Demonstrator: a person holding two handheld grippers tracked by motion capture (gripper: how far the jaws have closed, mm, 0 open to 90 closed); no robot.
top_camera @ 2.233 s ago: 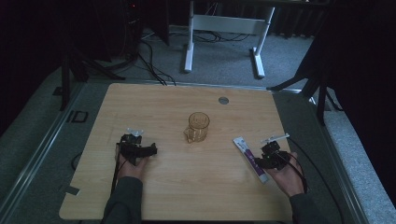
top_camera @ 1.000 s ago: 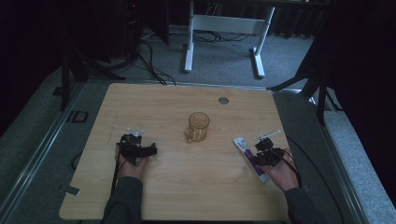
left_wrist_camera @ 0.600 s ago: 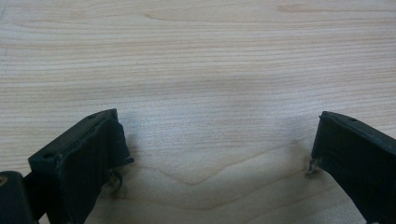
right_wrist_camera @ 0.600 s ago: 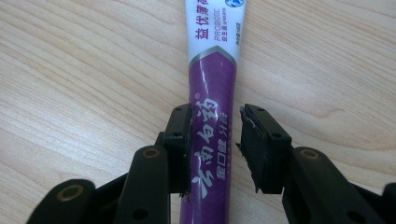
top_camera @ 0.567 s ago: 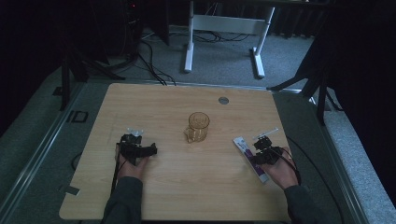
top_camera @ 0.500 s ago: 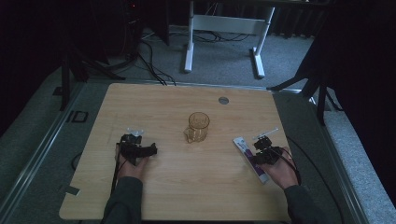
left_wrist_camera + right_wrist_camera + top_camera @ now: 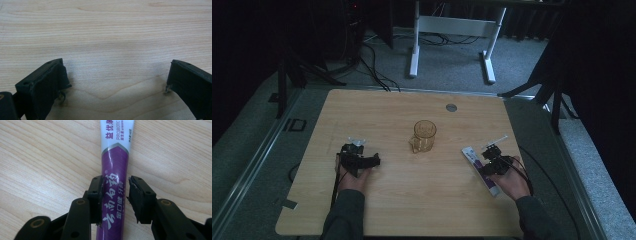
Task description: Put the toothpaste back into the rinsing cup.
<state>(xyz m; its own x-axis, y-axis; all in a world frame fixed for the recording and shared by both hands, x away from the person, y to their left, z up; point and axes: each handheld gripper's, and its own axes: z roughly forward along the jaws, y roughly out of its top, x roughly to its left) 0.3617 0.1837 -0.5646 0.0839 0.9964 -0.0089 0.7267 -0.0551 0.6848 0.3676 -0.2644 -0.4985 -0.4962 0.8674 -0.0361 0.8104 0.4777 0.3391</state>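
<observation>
Right gripper (image 7: 115, 195) now lower, black jaws closing around glossy purple-and-white toothpaste tube (image 7: 115, 167); left gripper (image 7: 117, 82) wide open

The tube (image 7: 115, 182) is purple along its lower body and white toward its far end, the two colours meeting at a silver-grey chevron band, with white characters on the purple and purple and grey print on the white. The right hand-held gripper (image 7: 115, 202) astride it is black, as is the left hand-held gripper (image 7: 117, 85). Left of the tube stands an amber, see-through mug (image 7: 424, 136). The surface (image 7: 412, 200) is pale wood with fine grain lines, and beyond the mug it has a small grey round disc (image 7: 451, 107).
</observation>
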